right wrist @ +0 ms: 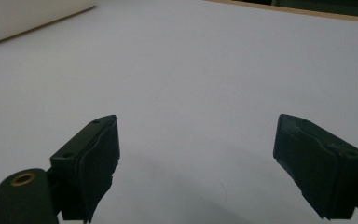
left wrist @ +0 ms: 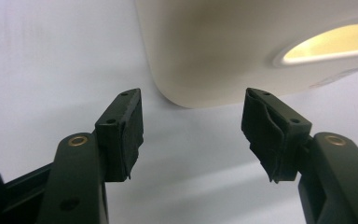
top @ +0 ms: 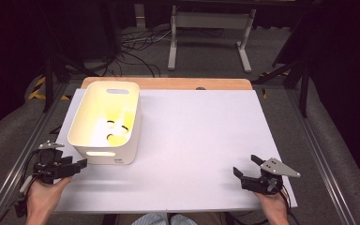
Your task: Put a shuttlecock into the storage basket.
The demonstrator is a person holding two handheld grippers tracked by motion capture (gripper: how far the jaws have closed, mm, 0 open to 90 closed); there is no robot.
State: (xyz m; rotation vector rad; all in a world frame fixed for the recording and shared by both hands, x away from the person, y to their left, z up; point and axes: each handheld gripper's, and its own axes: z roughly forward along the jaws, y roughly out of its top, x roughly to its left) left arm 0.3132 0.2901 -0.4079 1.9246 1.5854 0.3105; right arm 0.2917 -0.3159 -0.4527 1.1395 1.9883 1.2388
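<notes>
Apparently nothing is in hand yet: the cream plastic rectangular tub (top: 105, 123) with yellow pieces inside sits far-left on the white surface (top: 201, 140), left tongs (top: 77, 166) gaping just beside its near corner, right tongs (top: 246, 167) gaping, empty, near-right.

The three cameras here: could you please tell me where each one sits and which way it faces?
High view: above the person's side, looking forward and down on the white table; both hands, left gripper and right gripper show.
Left gripper view: rides the left gripper, facing the white bin; its open jaws show.
Right gripper view: rides the right gripper, facing bare table; open jaws show.
Shared: the bin, in all three views.
</notes>
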